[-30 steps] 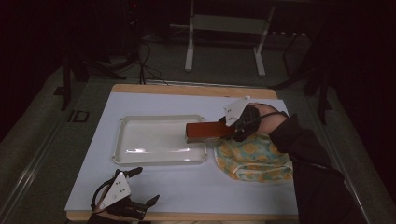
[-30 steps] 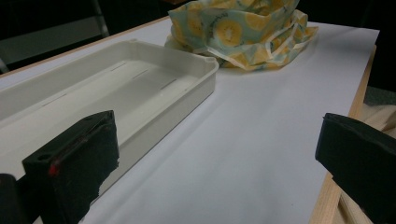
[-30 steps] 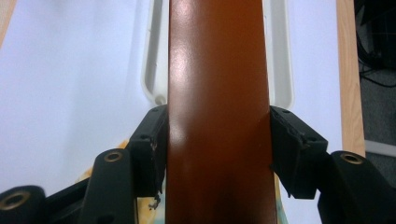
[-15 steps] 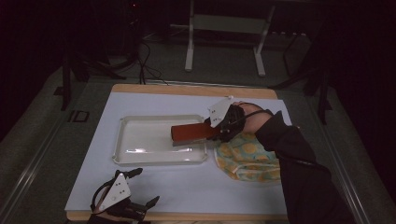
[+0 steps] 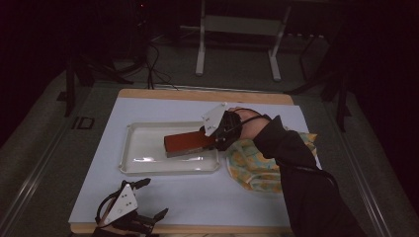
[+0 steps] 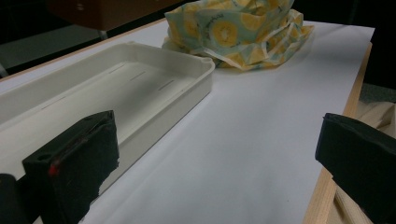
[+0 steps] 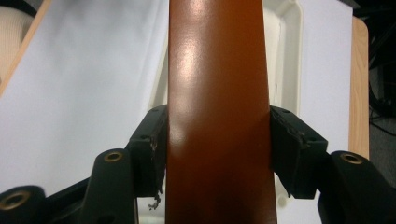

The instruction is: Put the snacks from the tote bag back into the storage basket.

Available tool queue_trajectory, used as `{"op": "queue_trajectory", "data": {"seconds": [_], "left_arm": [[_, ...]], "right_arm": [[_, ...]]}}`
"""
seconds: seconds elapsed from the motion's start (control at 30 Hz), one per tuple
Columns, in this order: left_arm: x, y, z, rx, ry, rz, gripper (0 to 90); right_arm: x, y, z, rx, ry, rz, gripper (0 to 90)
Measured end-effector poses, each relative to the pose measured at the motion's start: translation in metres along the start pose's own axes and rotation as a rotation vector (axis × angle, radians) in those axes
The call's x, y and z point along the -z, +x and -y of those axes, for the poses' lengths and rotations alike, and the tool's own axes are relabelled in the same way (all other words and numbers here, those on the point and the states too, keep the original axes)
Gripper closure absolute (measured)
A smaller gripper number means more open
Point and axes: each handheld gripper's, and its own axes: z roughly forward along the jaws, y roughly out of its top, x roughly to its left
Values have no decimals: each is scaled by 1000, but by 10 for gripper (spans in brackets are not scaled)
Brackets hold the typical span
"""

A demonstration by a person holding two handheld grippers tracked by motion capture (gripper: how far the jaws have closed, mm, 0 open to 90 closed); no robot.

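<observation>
The right gripper (image 5: pixel 216 137) was clamped on one end of the brown block (image 5: pixel 188 143), a jaw pressed against each long side, as the right gripper view showed with the block (image 7: pixel 217 112) running straight out between them. Over the last second the block had travelled leftward: it began near the tray's right rim, by the cloth, and now hung over the tray (image 5: pixel 138 165), its far end reaching about the tray's middle. Whether it touched the tray floor could not be told from the high view. The hand and dark sleeve had followed it left, uncovering more of the yellow patterned cloth (image 5: pixel 252 168), which lay crumpled on the tabletop (image 5: pixel 197 197) just right of the tray, unmoved.

The left gripper (image 5: pixel 129 211) had stayed at the near left edge of the tabletop, its jaws spread wide with nothing between them. Its own view looked past them along the white sheet to the tray (image 6: pixel 140 88) and the cloth (image 6: pixel 238 32) beyond, with the underside of the block (image 6: pixel 107 11) showing at the top edge above the tray.
</observation>
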Motion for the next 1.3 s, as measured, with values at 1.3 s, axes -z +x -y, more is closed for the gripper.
{"op": "queue_trajectory", "data": {"seconds": [1.3], "left_arm": [[2, -1, 1, 4, -2, 4, 0]], "right_arm": [[-92, -14, 21, -97, 29, -22, 426]]}}
